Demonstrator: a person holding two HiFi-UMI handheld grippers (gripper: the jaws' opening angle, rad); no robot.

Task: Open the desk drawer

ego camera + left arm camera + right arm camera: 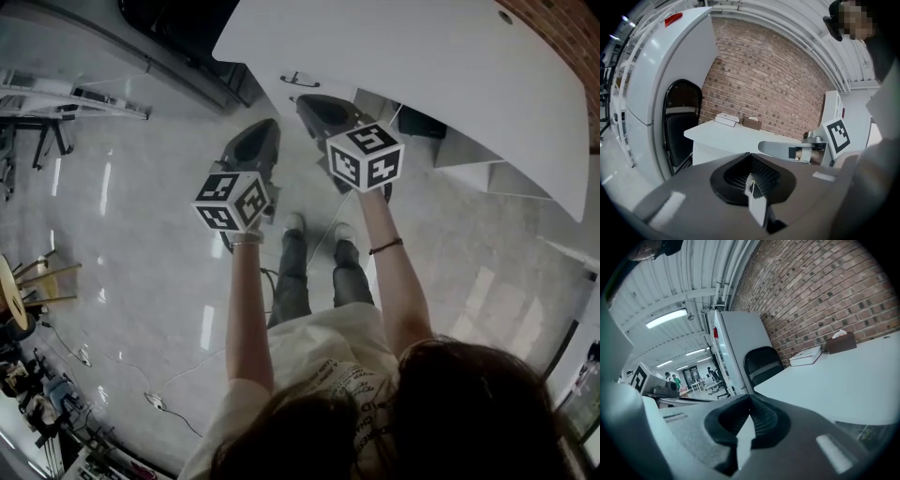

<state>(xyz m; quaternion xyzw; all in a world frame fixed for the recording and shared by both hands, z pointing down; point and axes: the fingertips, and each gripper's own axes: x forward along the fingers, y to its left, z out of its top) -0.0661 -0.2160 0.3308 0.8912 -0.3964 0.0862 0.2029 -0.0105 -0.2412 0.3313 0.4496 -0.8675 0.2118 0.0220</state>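
In the head view the white desk (441, 66) fills the top. Its drawer front sits under the near edge and carries a small black handle (298, 80). My right gripper (304, 101) points at the drawer just below that handle, jaws shut and empty. My left gripper (269, 126) hangs a little lower and to the left, also shut on nothing. In the left gripper view the left gripper (751, 180) faces the desk (736, 136), with the right gripper (765, 147) ahead at the right. In the right gripper view, past the right gripper (749, 415), only the desk top (843, 376) shows.
A black folding chair (682, 122) stands between the desk and a tall white cabinet (661, 84). A brick wall (773, 79) backs the desk. A flat white box (726, 119) and a brown tissue box (752, 123) lie on the desk. Cables (159, 398) trail over the glossy floor.
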